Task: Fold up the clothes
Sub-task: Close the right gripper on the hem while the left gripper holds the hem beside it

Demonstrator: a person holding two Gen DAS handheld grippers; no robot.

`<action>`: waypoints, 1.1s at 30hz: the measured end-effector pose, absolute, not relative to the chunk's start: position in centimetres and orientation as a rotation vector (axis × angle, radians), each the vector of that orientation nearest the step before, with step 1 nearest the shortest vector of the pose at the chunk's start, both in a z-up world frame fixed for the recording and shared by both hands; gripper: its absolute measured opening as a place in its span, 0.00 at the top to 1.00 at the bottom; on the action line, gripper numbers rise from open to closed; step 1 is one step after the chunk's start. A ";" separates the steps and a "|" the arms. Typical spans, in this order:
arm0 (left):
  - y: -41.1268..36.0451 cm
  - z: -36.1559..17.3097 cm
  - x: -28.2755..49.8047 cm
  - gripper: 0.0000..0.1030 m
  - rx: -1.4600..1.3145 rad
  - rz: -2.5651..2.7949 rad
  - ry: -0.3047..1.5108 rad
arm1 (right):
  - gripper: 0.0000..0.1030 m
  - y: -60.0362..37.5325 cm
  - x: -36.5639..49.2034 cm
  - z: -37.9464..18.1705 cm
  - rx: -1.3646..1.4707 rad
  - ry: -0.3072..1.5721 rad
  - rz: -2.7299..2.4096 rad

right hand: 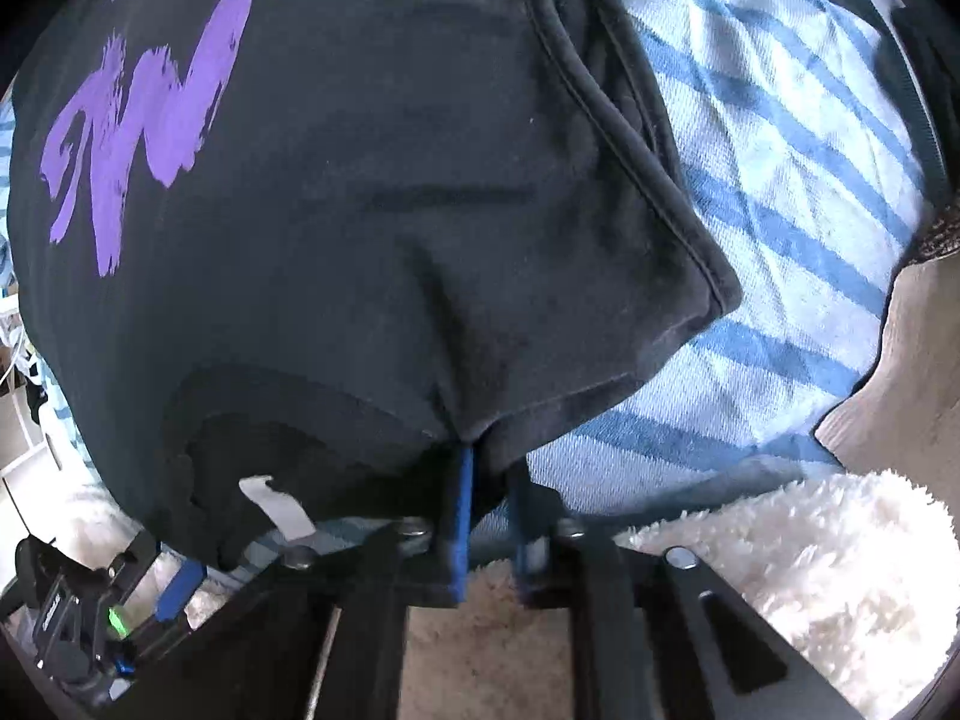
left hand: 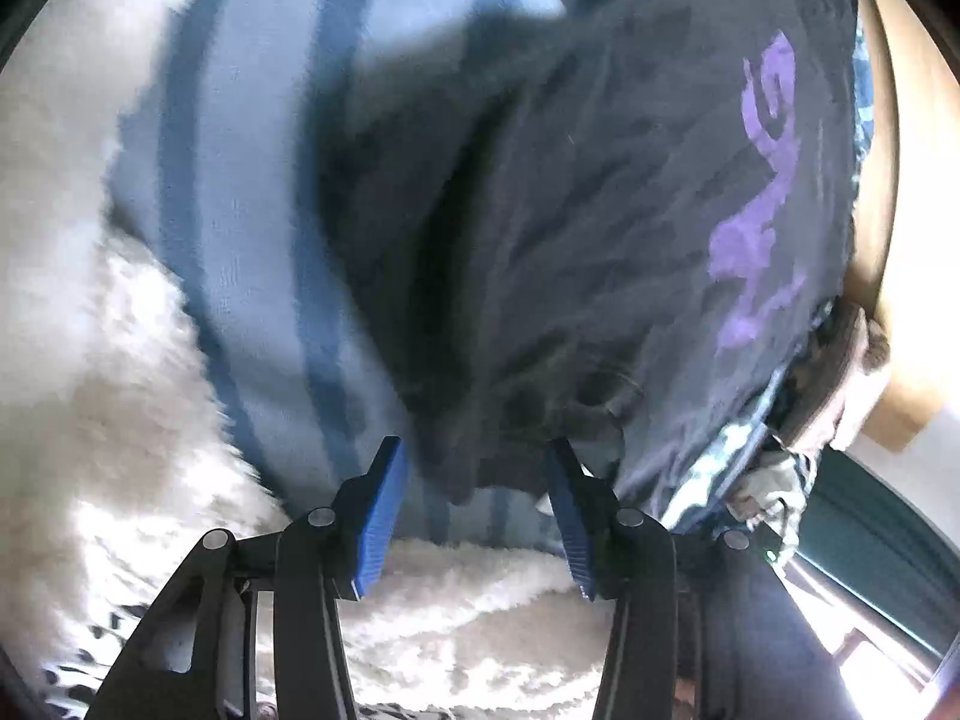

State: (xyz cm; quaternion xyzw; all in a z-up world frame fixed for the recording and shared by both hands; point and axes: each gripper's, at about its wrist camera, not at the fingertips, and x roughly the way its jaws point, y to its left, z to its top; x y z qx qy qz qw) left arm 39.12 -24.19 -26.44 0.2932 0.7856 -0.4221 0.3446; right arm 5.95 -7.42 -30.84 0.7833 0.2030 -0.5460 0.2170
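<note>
Pinching black T-shirt hem, right gripper fingers together; left gripper fingers apart, shirt hem between.

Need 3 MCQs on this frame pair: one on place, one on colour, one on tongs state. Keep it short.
1. What does the black T-shirt lie on?
A. a blue-striped cloth
B. a bare wooden floor
C. a red towel

2. What colour is the print on the T-shirt?
A. yellow
B. purple
C. green

3. How do the right tongs stand?
A. wide open, clear of fabric
B. shut on the T-shirt's edge
C. out of view

Key:
1 A, the blue-striped cloth shows around the shirt.
2 B, the print is purple in both views.
3 B, the blue fingers pinch the near hem; the left tongs stand open.
</note>
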 end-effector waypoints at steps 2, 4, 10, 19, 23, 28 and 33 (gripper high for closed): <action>-24.1 -26.6 38.9 0.53 0.746 -1.070 2.031 | 0.91 -7.3 6.0 -30.4 2.175 0.607 -1.512; -24.0 -27.2 38.6 0.53 0.760 -1.057 2.040 | 0.91 -7.3 6.3 -30.5 2.174 0.649 -1.516; -24.0 -28.3 37.8 0.53 0.770 -1.088 2.070 | 0.80 -7.4 6.9 -30.5 2.156 0.724 -1.546; -23.9 -26.8 37.1 0.53 0.747 -1.067 2.035 | 0.54 -6.0 2.0 -25.3 2.083 0.676 -1.766; -24.6 -23.7 35.7 0.53 0.725 -1.211 1.895 | 0.75 -5.5 0.1 -24.2 2.008 0.657 -1.847; -25.1 -22.8 33.7 0.53 0.786 -1.296 1.836 | 0.85 -6.8 1.4 -25.1 1.938 0.573 -1.699; -25.0 -24.4 33.4 0.53 0.847 -1.228 1.813 | 0.88 -4.5 -0.3 -28.0 2.077 0.537 -1.745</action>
